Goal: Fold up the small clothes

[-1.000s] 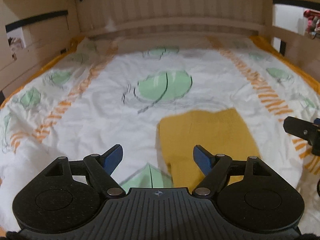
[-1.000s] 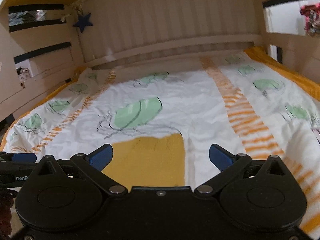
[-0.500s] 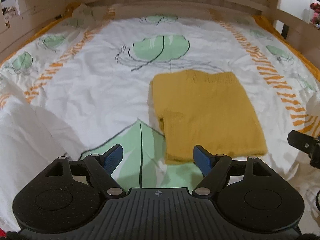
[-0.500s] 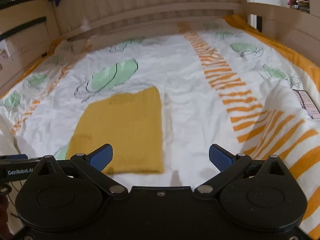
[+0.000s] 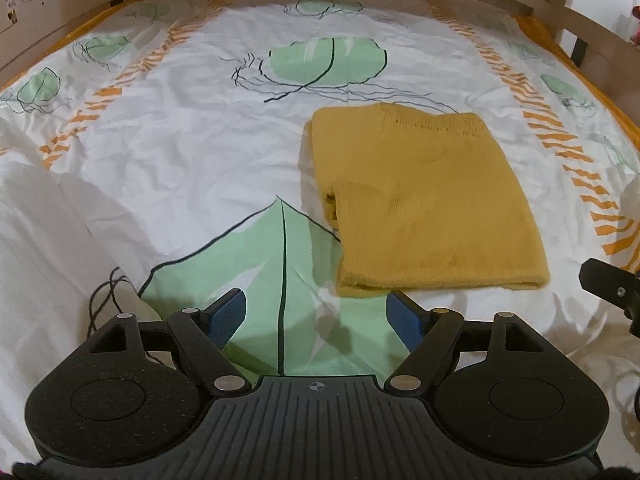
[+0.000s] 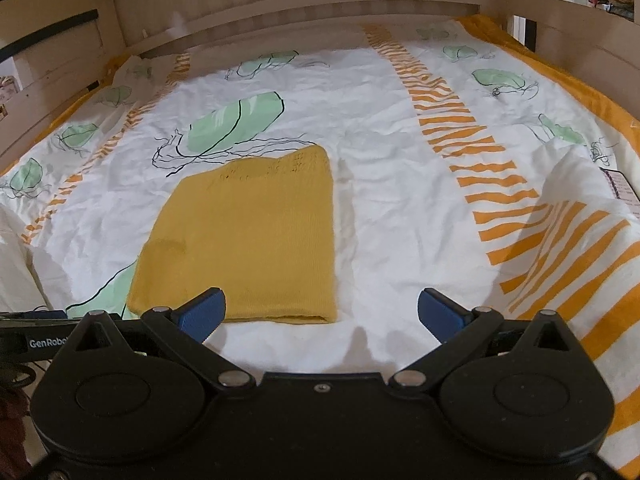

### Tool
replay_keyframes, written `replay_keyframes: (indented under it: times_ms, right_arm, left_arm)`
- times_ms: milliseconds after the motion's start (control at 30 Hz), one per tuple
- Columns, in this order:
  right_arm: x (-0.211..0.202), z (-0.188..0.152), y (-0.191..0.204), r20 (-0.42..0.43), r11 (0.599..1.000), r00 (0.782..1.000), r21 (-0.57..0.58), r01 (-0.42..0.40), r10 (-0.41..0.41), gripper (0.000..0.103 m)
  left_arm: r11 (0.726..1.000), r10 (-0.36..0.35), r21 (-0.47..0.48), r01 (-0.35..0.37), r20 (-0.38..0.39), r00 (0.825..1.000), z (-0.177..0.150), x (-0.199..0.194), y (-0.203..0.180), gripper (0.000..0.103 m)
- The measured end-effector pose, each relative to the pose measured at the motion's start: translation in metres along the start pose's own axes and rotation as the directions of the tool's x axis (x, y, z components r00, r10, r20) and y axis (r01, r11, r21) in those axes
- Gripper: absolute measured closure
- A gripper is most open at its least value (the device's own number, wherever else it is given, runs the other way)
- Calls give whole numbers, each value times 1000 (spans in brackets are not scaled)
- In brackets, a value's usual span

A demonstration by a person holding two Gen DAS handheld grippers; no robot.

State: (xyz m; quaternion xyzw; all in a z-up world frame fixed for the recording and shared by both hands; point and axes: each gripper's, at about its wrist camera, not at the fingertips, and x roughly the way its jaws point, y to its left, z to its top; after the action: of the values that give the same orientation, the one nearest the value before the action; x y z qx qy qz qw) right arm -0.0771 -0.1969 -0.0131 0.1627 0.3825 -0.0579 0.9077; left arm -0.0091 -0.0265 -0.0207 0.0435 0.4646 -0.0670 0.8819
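A mustard-yellow knitted garment [image 5: 424,204] lies folded into a flat rectangle on the bed cover; the right wrist view shows it too [image 6: 248,236]. My left gripper [image 5: 316,314] stands open just short of the garment's near left corner, nothing between its blue pads. My right gripper [image 6: 320,312] is open wide over the garment's near right corner, its left fingertip [image 6: 204,312] in front of the near edge, whether touching I cannot tell. Part of the right gripper [image 5: 612,288] shows at the left wrist view's right edge.
The bed cover [image 5: 192,152] is white with green leaves and orange stripes, wrinkled, bunched at the left [image 5: 36,216] and right [image 6: 580,208]. Wooden bed rails [image 6: 304,4] close the far end and both sides. A thin dark cord [image 5: 104,296] lies by the left gripper.
Both grippers have dipped and tilted down, so the yellow garment now shows whole and closer to the fingertips. Both jaws stayed open at the same width.
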Motion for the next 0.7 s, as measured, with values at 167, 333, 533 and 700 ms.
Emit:
replay_keyframes:
  times_ms: [167,333,533,700]
  right_arm:
    - [2,1,1,-12,1000,1000,0,-13,13,1]
    - [4,1,4,-18,1000,1000,-3,-21,21,1]
    - [5,2,5,-25,1000,999,-2,-28,28,1]
    - [7,2,5,-31,1000,999,-1,-31,31,1]
  left_arm:
    - [1000,-10,-3,10,-7,1000,-1,2,0,27]
    - [1000,-14,-4,14,-12,1000,0,3,1,27]
    - [1000,-17,-4,17,-12,1000,-1,3,1,27]
    - [1000,-19,-5,19,-15,1000,0,3,1,27]
